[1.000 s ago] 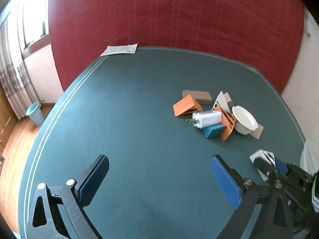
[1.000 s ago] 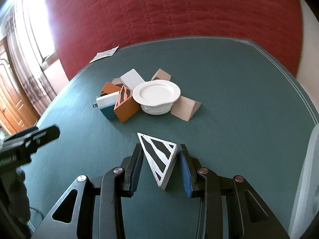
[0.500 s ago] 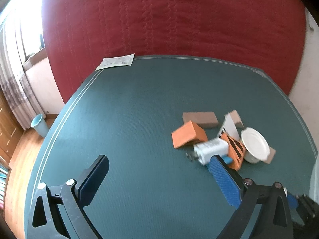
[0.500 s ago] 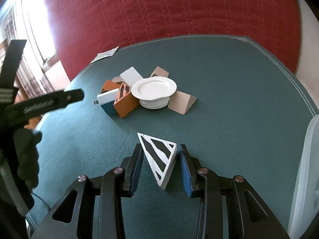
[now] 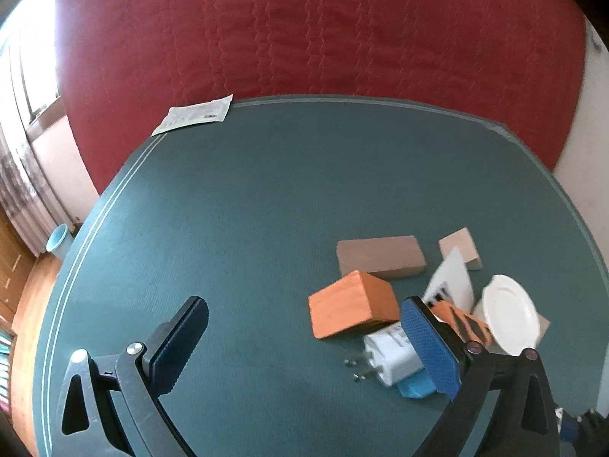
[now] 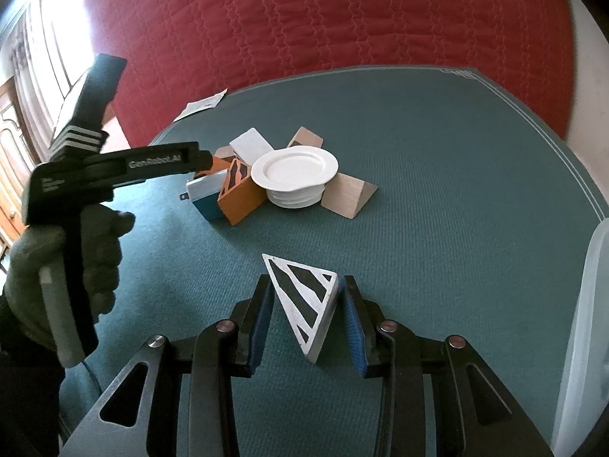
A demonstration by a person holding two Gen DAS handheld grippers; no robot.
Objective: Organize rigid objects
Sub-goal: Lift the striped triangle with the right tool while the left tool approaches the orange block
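A pile of rigid objects sits on the green table (image 5: 247, 209): an orange block (image 5: 352, 310), a brown brick (image 5: 380, 256), a white charger (image 5: 392, 354) on a blue block (image 5: 416, 387), an orange black-striped block (image 6: 239, 190), a white plate (image 6: 295, 167) and a pale wooden wedge (image 6: 348, 196). My left gripper (image 5: 304, 342) is open and empty, just left of the pile; it also shows in the right wrist view (image 6: 114, 167). My right gripper (image 6: 306, 312) is shut on a white triangular block with black stripes (image 6: 306, 297), short of the pile.
A paper sheet (image 5: 194, 114) lies at the table's far left edge. A red quilted backdrop (image 5: 323, 26) stands behind the table. A pale translucent bin edge (image 6: 586, 323) shows at the right. A blue waste bin (image 5: 57, 242) stands on the floor at left.
My left gripper has moved forward and right toward the pile, still open. My right gripper has drawn back a little from the pile with the striped triangle in it.
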